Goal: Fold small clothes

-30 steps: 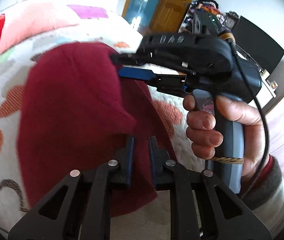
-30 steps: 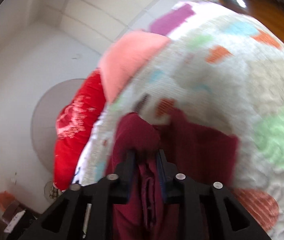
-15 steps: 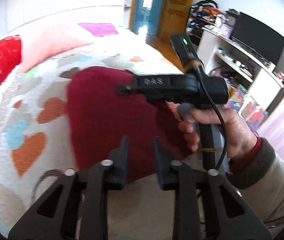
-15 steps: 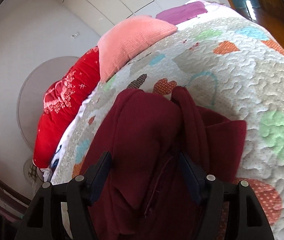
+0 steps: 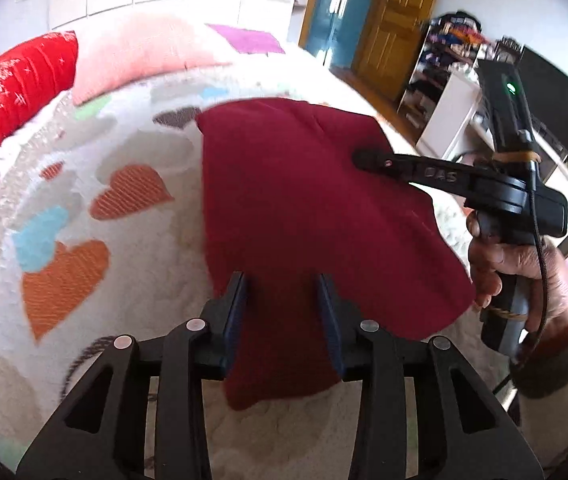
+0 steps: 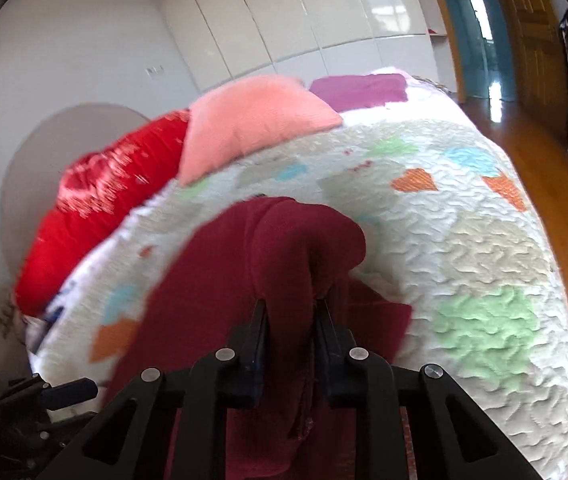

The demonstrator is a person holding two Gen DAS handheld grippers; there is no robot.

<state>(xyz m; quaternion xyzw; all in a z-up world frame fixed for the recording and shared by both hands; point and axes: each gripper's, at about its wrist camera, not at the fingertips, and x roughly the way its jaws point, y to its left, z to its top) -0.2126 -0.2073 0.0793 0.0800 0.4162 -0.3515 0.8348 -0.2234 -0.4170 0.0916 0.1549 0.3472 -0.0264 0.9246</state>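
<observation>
A wide bed (image 5: 155, 216) fills the room, covered in a white quilted spread dotted with orange, blue and green hearts. At its head lie a red pillow (image 5: 11, 92) and a pink pillow (image 6: 251, 124), touching each other, with a purple patch just beyond them. A wooden door (image 5: 392, 28) stands past the far corner of the bed, beside shelves.

On the quilt, near the foot of the bed, lies the dark red garment (image 5: 304, 208), mostly flat, its near end reaching toward the bed's edge (one part of it is bunched and lifted).

The right gripper (image 6: 290, 312) has that bunched fold between its fingers; its jaws are closing and the cloth fills the gap between the pads, pinched. A hand (image 5: 520, 264) in a grey-cuffed sleeve holds its handle.

The left gripper (image 5: 281, 292) hovers over the near end of the garment, jaws opening, spread apart with the cloth lying beneath rather than squeezed.
</observation>
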